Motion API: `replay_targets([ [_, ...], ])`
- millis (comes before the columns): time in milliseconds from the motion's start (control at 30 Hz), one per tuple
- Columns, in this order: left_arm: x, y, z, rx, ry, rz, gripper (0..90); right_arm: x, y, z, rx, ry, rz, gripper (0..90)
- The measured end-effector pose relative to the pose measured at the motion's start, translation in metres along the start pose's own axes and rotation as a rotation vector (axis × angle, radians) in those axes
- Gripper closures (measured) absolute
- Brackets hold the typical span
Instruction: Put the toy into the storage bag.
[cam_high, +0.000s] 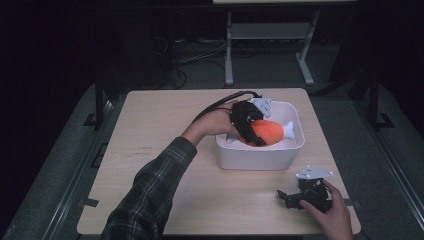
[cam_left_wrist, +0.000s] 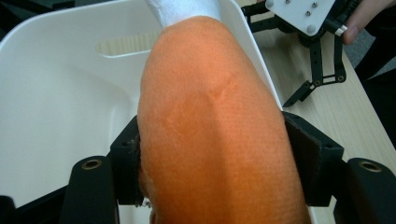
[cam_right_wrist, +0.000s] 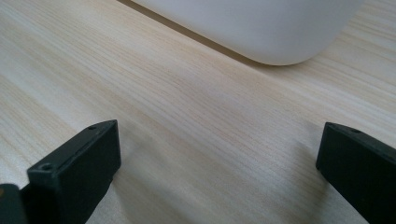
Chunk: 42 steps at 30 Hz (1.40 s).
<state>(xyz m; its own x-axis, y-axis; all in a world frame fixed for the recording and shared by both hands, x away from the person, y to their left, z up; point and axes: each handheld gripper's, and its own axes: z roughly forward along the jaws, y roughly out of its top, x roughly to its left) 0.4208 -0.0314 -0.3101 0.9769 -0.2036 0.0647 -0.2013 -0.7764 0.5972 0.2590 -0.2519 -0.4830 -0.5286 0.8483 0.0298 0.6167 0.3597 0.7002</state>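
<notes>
Orange plush toy (cam_high: 267, 132), with a white end pointing toward the table's right edge, sits inside the white bin (cam_high: 260, 158), which stands right of centre on the table (cam_high: 150, 150), nearer the far edge. Your left gripper (cam_high: 255, 132) reaches into the bin from the left side, and its jaws are closed against the toy's orange body; in the left gripper view the toy (cam_left_wrist: 215, 135) is pressed between both pads, with the bin's inner wall (cam_left_wrist: 60, 107) behind it. Whether the toy touches the bin floor cannot be told.

Your right gripper (cam_high: 287, 197) rests low near the table's near right corner, just in front of the bin and apart from it. Its jaws stand wide apart with nothing between them; the right gripper view shows bare wood (cam_right_wrist: 210, 140) between them and the bin's rounded corner (cam_right_wrist: 275, 32) ahead.
</notes>
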Motion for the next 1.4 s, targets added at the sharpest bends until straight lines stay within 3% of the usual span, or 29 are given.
replay_targets([
  [500, -0.001, 0.0, 0.005, 0.0, -0.042, -0.014, 28.7, 0.0, 0.0, 0.0, 0.0, 0.0, 0.0, 0.0],
  [733, -0.002, 0.0, 0.001, -0.004, -0.036, -0.019, 27.9, 0.0, 0.0, 0.0, -0.001, 0.0, -0.002, 0.0],
  [900, -0.007, -0.007, -0.01, -0.055, -0.021, -0.076, 27.8, 0.0, 0.0, 0.0, 0.0, 0.0, 0.0, 0.0],
  [1233, -0.021, -0.038, -0.037, -0.09, 0.099, -0.199, 17.9, 0.0, 0.0, 0.0, 0.001, 0.001, 0.002, 0.0],
  [1400, -0.029, -0.051, -0.049, -0.101, 0.142, -0.229, 16.2, 0.0, 0.0, 0.0, 0.002, 0.001, -0.001, 0.0],
])
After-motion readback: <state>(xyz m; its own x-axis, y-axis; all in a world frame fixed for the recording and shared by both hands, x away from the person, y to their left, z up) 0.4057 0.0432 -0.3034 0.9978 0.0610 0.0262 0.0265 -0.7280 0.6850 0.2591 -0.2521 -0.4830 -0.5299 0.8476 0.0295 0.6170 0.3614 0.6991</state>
